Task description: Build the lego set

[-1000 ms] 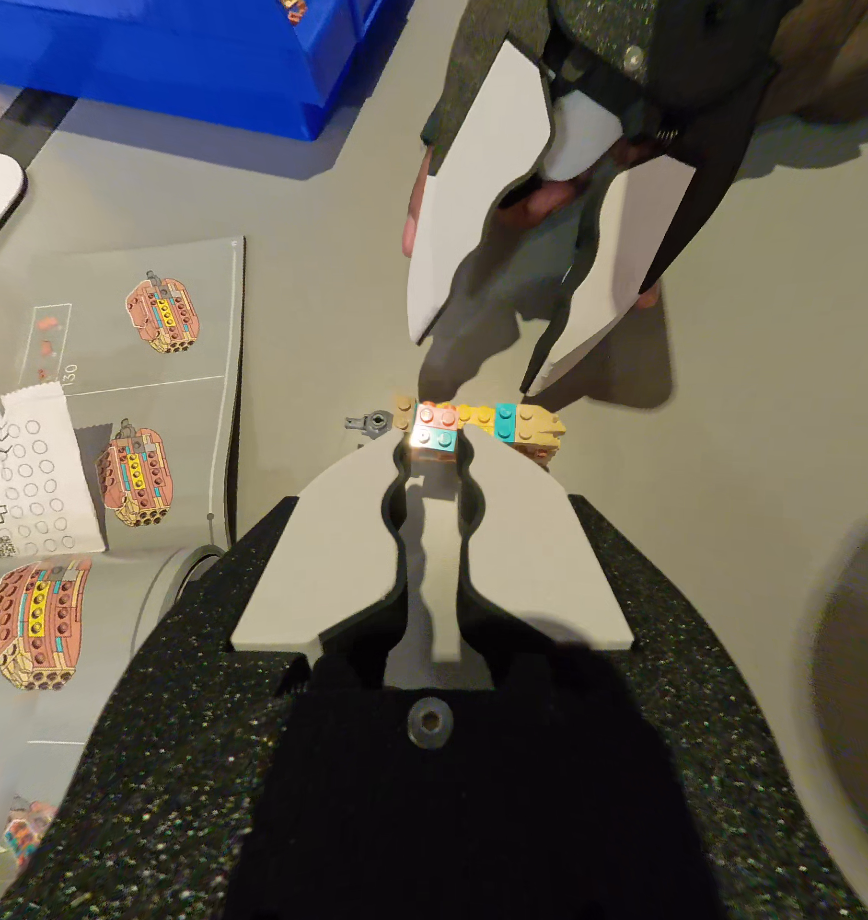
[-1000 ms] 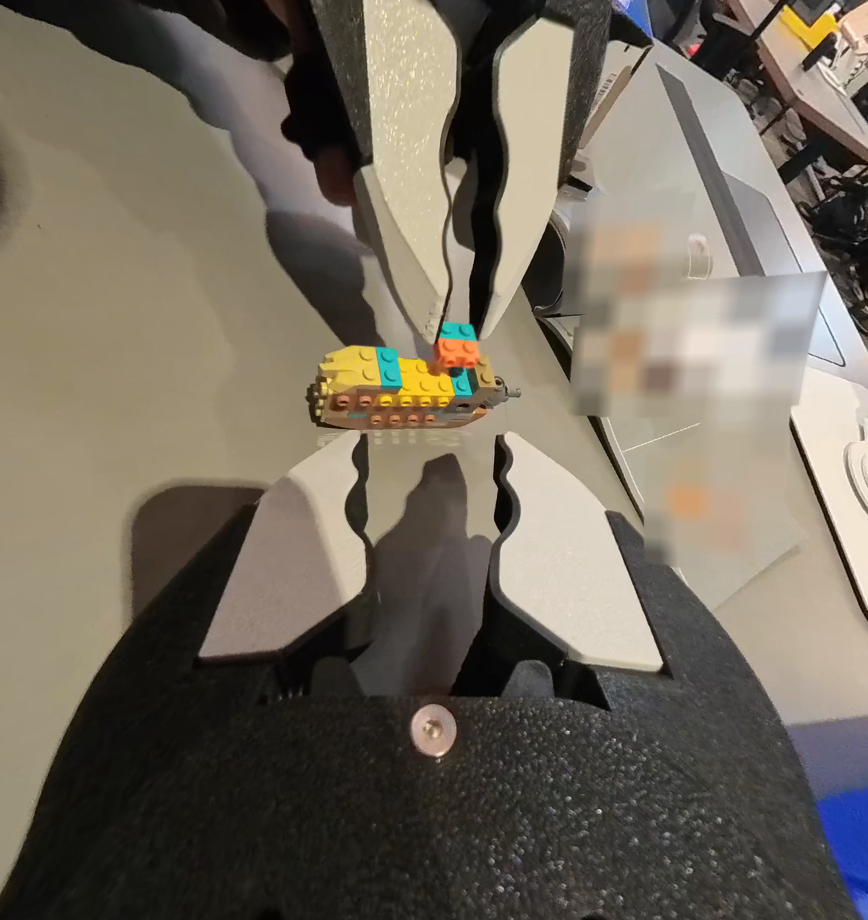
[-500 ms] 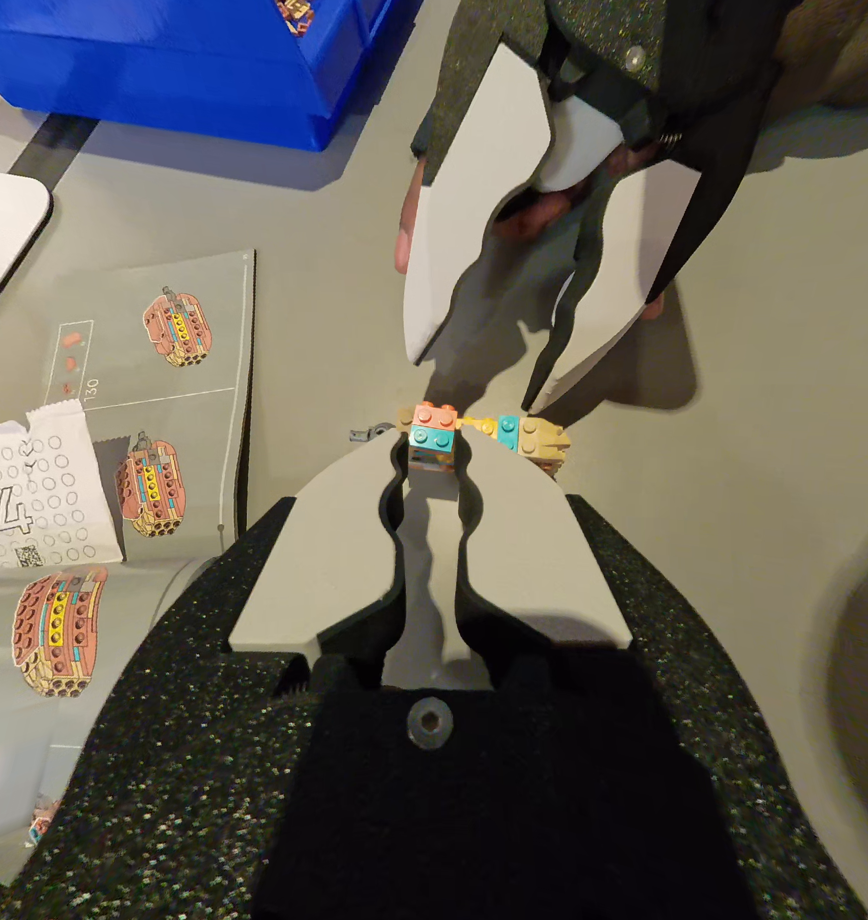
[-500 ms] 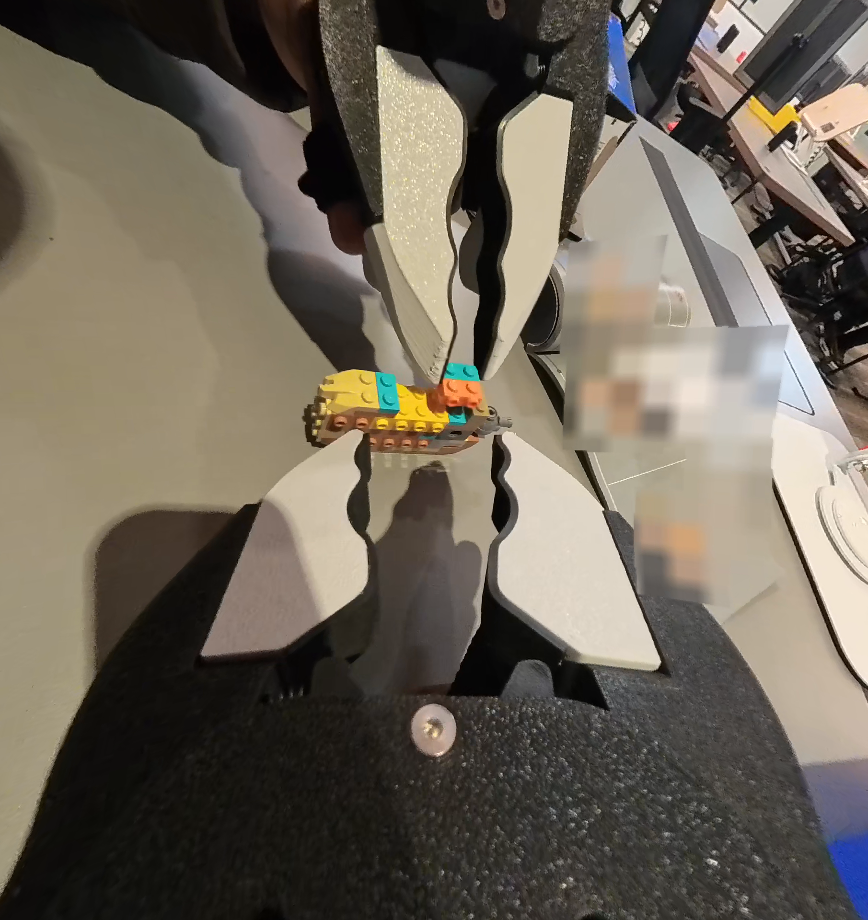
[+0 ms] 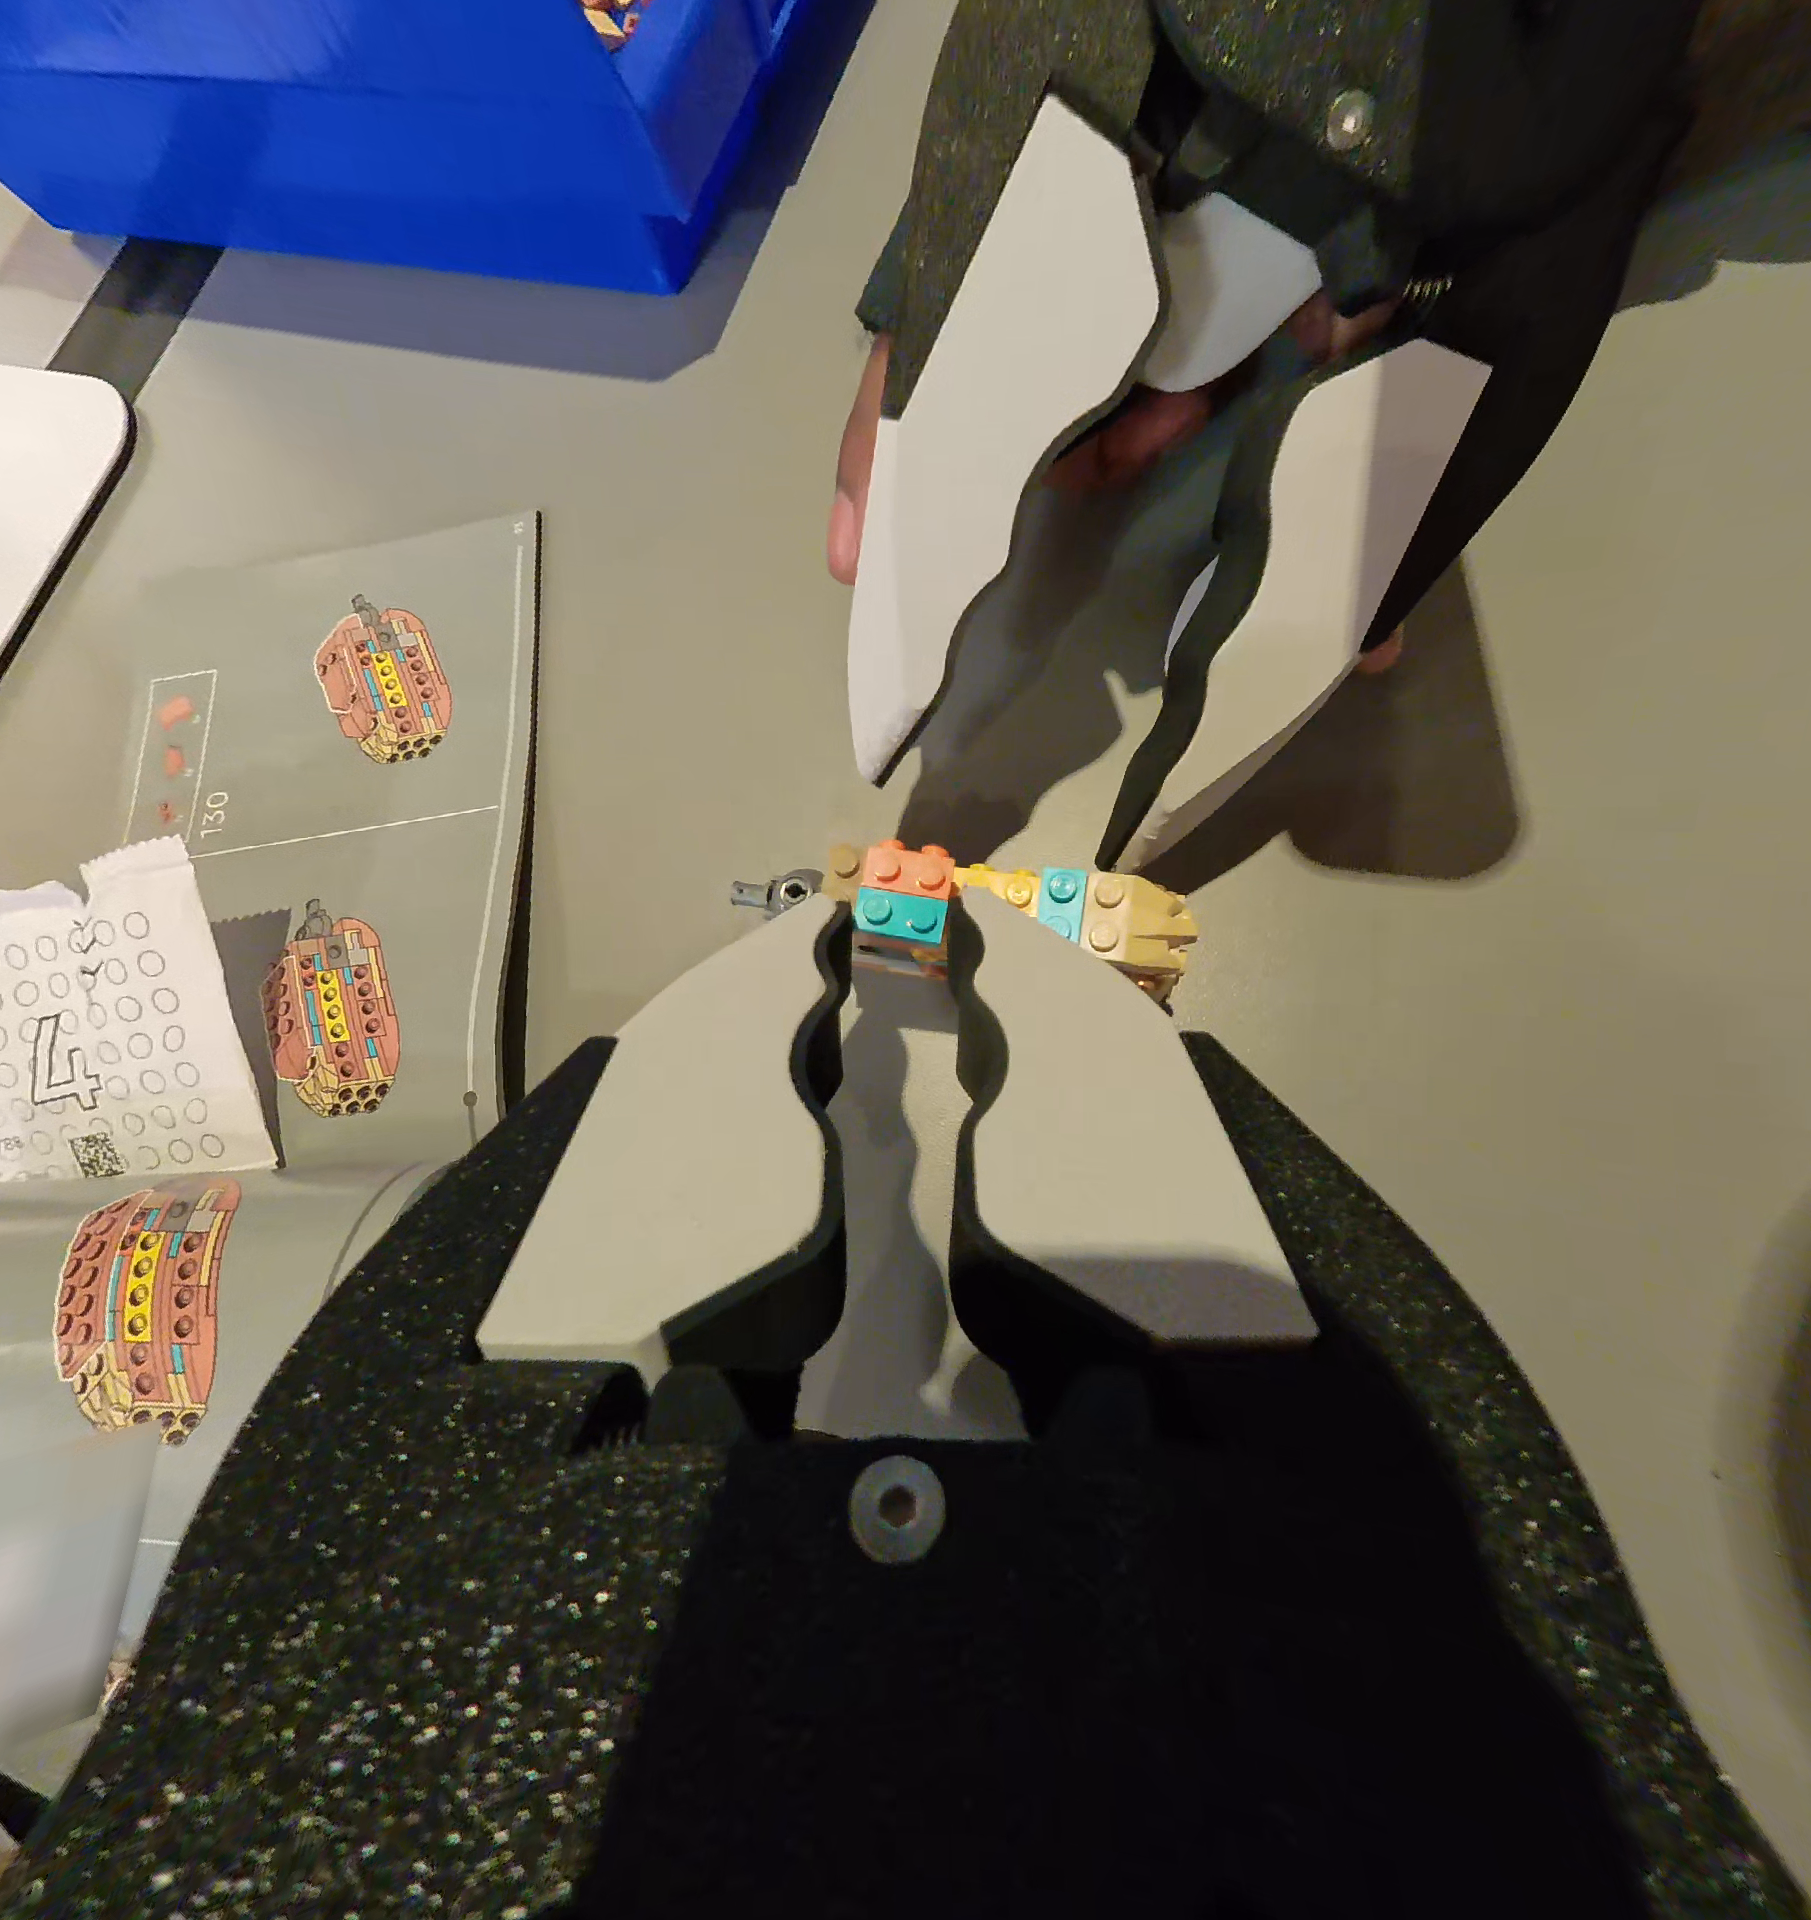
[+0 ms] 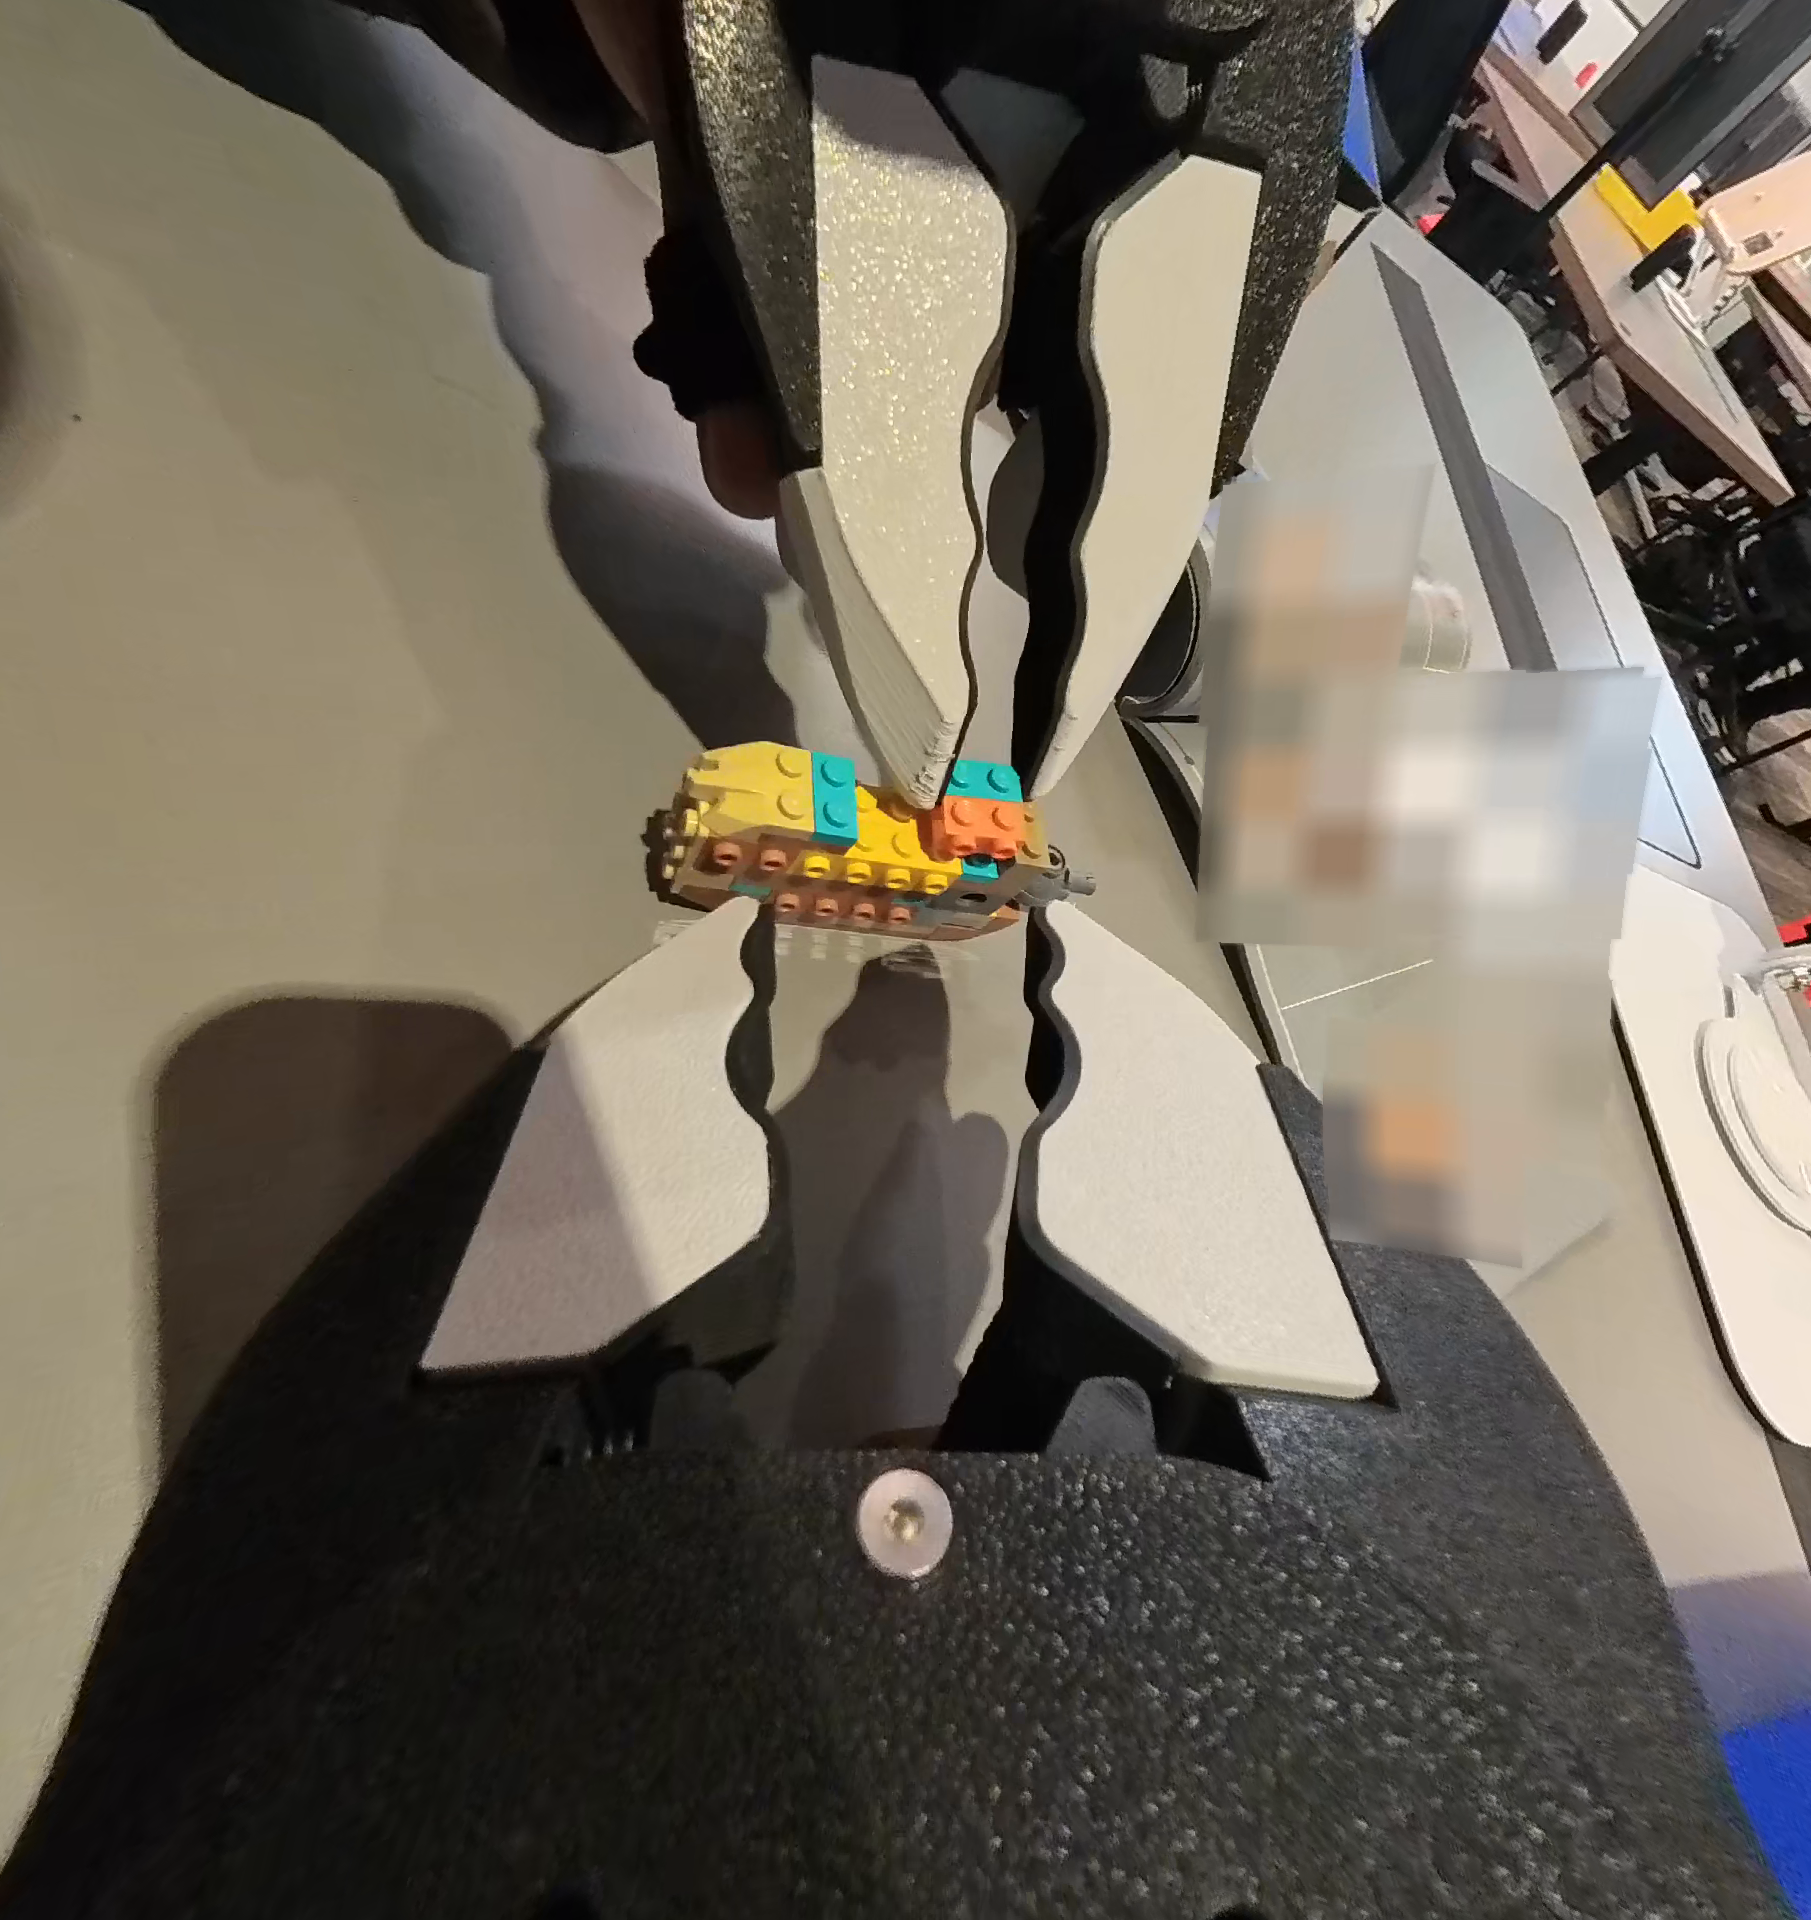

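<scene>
**Left wrist view: brick pair brought down onto the model**

Left wrist view shows the left gripper (image 5: 899, 920) with its fingers drawn narrow around a small orange-and-teal brick pair (image 5: 905, 891), pinched at the tips. A second ago that pair sat a little higher above the lego model (image 6: 849, 847); now it rests against the model's stern end, beside the grey pin (image 5: 776, 891). By the look of it, the piece is being seated rather than carried.

The right gripper (image 6: 890, 914) stands wide, holding nothing, its tips just beside the model's near flank, and it has closed in on the model over the last second, likely to brace it.

The model lies near the middle of the grey surface (image 5: 1503, 1039). An instruction booklet (image 5: 361, 831) and a white paper bag (image 5: 80, 1039) lie toward the surface's left edge, a blue bin (image 5: 361, 135) at the far-left corner.

Whether the studs have fully engaged cannot be told; a firm downward press seems due next.
</scene>
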Motion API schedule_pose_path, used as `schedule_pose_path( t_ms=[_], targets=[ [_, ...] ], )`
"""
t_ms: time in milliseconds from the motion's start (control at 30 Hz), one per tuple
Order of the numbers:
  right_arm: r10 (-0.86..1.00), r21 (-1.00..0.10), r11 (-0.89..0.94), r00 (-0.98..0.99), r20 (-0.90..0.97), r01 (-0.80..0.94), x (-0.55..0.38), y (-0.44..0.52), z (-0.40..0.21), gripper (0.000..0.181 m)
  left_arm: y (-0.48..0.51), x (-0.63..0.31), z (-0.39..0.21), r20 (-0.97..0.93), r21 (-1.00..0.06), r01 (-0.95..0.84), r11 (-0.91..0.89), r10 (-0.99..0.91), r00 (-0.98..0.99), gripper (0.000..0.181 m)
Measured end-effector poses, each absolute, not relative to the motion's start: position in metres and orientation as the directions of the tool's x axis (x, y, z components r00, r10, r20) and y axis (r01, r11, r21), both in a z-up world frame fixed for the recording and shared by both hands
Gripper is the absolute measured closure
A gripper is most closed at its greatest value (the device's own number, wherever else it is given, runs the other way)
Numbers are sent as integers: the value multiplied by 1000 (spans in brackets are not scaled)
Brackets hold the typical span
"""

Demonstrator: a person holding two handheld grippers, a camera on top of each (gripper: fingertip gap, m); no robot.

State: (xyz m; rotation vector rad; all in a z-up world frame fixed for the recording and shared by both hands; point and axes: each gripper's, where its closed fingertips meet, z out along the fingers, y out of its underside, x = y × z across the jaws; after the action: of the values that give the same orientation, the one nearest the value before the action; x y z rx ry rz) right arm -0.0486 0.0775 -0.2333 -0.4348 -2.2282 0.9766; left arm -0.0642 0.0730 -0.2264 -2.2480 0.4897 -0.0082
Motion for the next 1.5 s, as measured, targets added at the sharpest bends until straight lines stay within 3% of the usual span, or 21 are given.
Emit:
schedule_pose_path(
  t_ms=[900, 1167, 1500],
  targets=[
    [523, -745, 667, -735, 431, 38, -47, 77, -234, 136, 71, -66, -217, -117, -784, -300, -543, -344, 932, 163],
    [529, -754, 656, -737, 420, 41, -47, 78, -233, 137, 62, -65, -220, -14, -797, -238, -555, -377, 926, 178],
    [525, -751, 660, -738, 425, 37, -47, 77, -233, 137, 67, -61, -226, -7, -789, -237, -566, -378, 926, 177]
  ],
)
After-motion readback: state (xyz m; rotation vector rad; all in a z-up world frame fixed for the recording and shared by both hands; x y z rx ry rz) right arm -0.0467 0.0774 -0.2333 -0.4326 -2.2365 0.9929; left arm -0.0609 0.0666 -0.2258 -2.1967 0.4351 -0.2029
